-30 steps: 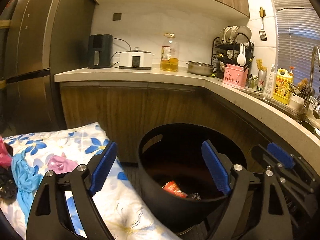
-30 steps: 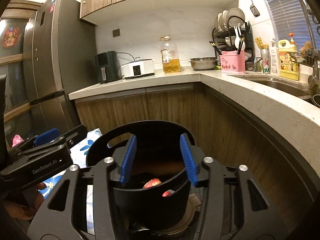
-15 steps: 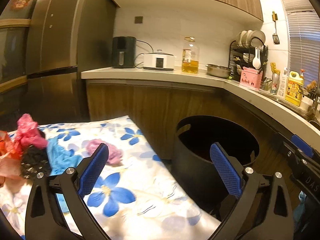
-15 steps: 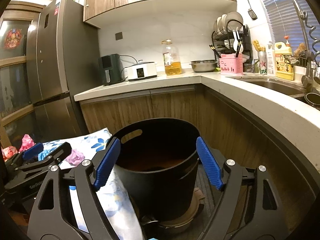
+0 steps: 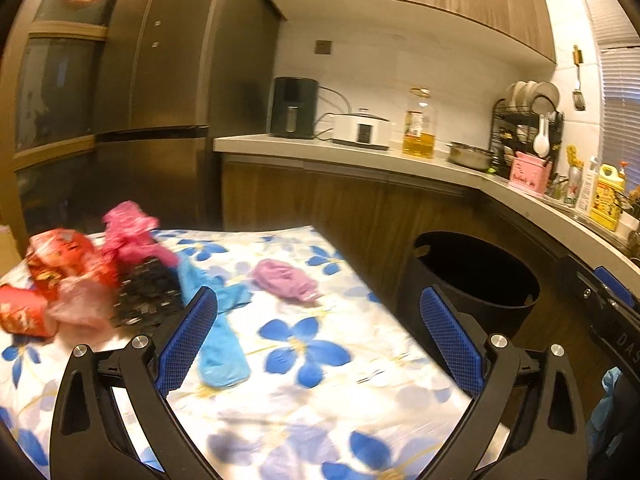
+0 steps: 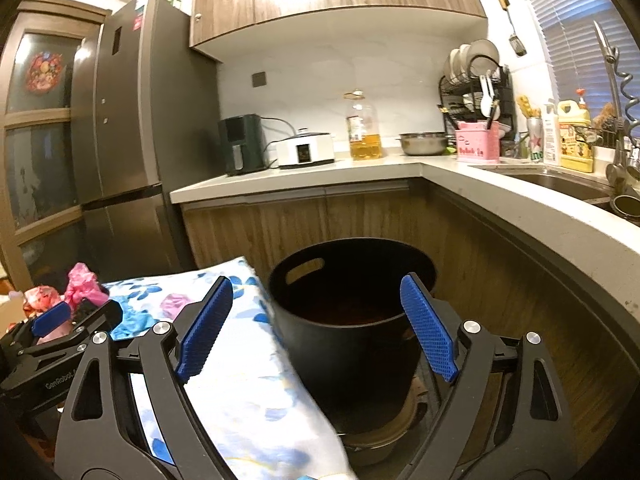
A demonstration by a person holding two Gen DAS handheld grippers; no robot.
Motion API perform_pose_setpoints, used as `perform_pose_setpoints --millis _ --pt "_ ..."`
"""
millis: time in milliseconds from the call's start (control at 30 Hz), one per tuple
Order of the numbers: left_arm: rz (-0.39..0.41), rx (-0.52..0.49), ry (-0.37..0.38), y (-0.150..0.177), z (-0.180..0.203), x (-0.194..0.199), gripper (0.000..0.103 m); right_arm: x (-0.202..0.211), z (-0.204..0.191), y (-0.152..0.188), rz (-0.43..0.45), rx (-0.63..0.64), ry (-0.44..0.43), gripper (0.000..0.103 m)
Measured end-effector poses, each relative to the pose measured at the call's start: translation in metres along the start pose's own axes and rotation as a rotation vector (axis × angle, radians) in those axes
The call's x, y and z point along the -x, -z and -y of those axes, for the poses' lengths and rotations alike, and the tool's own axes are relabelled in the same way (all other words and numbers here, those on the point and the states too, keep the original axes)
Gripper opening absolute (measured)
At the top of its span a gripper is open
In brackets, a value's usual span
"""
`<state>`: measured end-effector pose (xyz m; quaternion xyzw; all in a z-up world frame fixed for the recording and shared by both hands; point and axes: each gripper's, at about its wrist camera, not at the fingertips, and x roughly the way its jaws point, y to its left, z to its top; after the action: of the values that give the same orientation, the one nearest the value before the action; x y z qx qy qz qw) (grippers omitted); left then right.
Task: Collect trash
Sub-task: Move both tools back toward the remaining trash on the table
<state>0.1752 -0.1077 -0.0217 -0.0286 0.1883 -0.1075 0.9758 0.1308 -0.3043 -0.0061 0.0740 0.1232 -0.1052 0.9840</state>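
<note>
Currently the left hand-held gripper (image 5: 318,342) hangs over the flower-print cloth on the table (image 5: 320,408), jaws spread wide, nothing between them. Trash lies on the cloth ahead of it: a blue glove (image 5: 220,344), a lilac wad (image 5: 286,280), a black mesh piece (image 5: 148,292), a pink bag (image 5: 132,236) and red wrappers (image 5: 60,268) at the far left. The right hand-held gripper (image 6: 316,330) faces the black bin (image 6: 352,320) beside the table; its jaws have just been opening and stand spread, empty.
</note>
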Motion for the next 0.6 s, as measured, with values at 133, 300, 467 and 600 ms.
perform_pose_setpoints --millis 133,300,467,600 --pt "0.004 0.029 -0.056 0.004 -0.025 0.009 0.097 -0.002 -0.023 0.005 -0.010 0.025 -0.038 0.085" --pt "0.019 0.039 -0.163 0.012 -0.060 0.020 0.097 -0.008 -0.059 0.020 -0.041 0.067 -0.095 0.085" --pt "0.019 0.089 -0.253 0.020 -0.104 0.029 0.097 -0.019 -0.092 0.033 -0.074 0.102 -0.153 0.085" --pt "0.020 0.130 -0.308 0.021 -0.134 0.032 0.097 -0.031 -0.124 0.048 -0.105 0.140 -0.203 0.085"
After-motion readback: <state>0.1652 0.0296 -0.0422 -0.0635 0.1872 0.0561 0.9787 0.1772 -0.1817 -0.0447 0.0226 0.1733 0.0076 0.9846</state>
